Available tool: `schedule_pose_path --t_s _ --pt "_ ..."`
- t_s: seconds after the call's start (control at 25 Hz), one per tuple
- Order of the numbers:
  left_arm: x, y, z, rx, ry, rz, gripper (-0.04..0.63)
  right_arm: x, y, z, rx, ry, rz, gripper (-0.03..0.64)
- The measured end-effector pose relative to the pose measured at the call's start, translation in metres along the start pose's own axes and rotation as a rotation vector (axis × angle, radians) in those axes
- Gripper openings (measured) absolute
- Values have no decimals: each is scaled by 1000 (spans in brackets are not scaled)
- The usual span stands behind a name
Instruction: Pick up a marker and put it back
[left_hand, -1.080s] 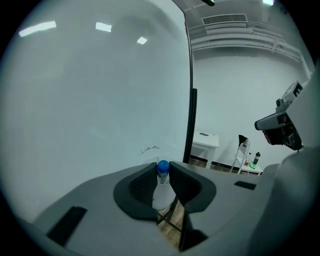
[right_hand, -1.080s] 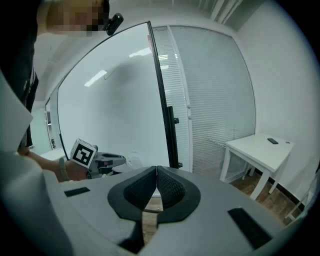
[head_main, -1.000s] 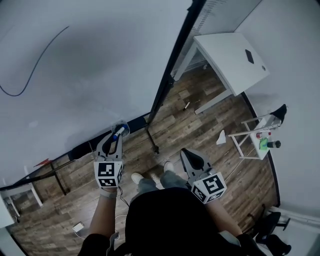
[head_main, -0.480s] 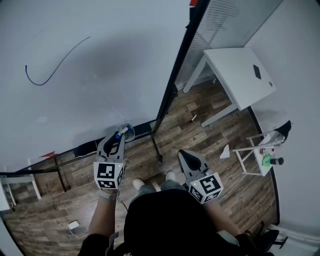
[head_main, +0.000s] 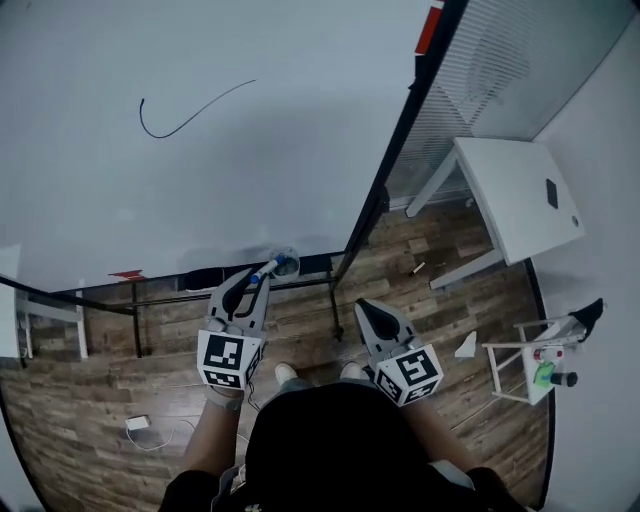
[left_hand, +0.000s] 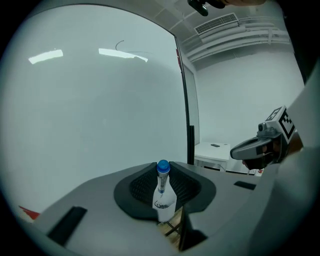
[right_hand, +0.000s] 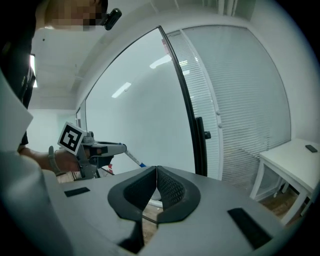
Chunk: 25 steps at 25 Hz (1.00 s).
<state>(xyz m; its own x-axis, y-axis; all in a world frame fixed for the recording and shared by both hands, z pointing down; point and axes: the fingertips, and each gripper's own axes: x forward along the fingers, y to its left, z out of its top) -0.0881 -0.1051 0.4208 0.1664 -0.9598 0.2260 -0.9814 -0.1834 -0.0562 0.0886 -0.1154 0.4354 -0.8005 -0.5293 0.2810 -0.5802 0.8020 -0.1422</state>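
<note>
Marker gripped in my left claw, in front of the whiteboard.

My left claw (left_hand: 162, 175) is clamped on the marker (left_hand: 161, 194), a white barrel with a blue cap. It stands up between my two pads and points away from me toward the whiteboard (head_main: 200, 170). In the head view the blue end sits near the board's lower edge; I cannot tell whether it touches the board. My right claw (right_hand: 156, 174) is closed on nothing, its pads pressed together. It is held low and to the right of the left one, well apart from the marker. A thin dark curved line (head_main: 190, 110) is drawn high on the board. A black post (head_main: 385, 190) runs along the board's right edge. Beyond it a white table (head_main: 515, 205) stands on the wooden floor (head_main: 90, 400).
</note>
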Motion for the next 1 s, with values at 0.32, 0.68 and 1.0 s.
schedule_pose_path --t_s 0.32,0.68,1.0 --pt "-54 7 -5 -11 17 162 86 24 33 10 -35 -12 184 29" --pt "-115 15 -26 -57 55 339 86 42 76 13 -83 -5 369 29" --pt "-150 13 -44 -96 81 432 86 46 103 8 -110 15 467 29"
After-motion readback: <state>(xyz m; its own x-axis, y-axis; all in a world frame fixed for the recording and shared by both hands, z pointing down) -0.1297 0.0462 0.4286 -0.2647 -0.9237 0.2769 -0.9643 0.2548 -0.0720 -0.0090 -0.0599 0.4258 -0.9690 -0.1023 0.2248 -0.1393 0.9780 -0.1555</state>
